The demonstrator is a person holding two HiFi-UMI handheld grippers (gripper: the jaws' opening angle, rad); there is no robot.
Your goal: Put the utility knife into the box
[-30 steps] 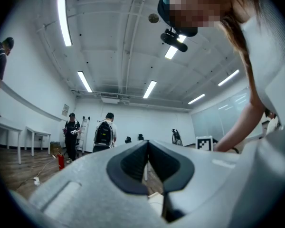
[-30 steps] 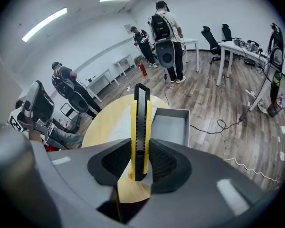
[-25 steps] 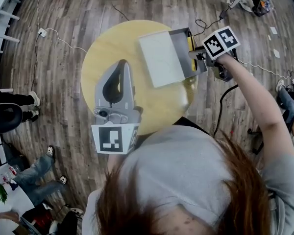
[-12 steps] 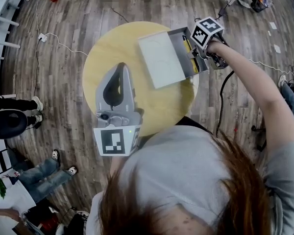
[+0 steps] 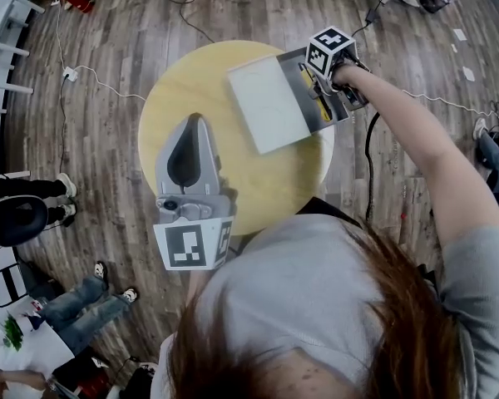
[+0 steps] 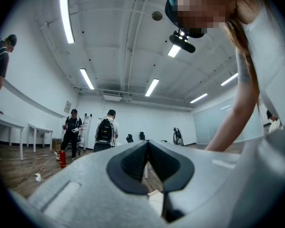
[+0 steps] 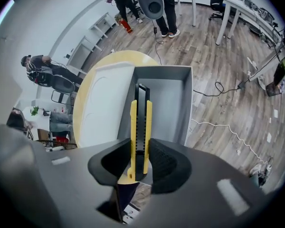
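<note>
Yellow utility knife: clamped by its tail in the right tongs, which have swung in from outside the grey box's wall to hang over its open tray, so release looks near but is not yet made. Left tongs: closed on nothing, unmoved above the near side of the round pale-wood counter, the white lid lying open beside the tray. Room: plank floor, trailing cables, people at the edges.

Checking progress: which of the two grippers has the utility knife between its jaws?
The right gripper: its jaws clamp the yellow utility knife over the grey box. The left gripper is shut and empty.
</note>
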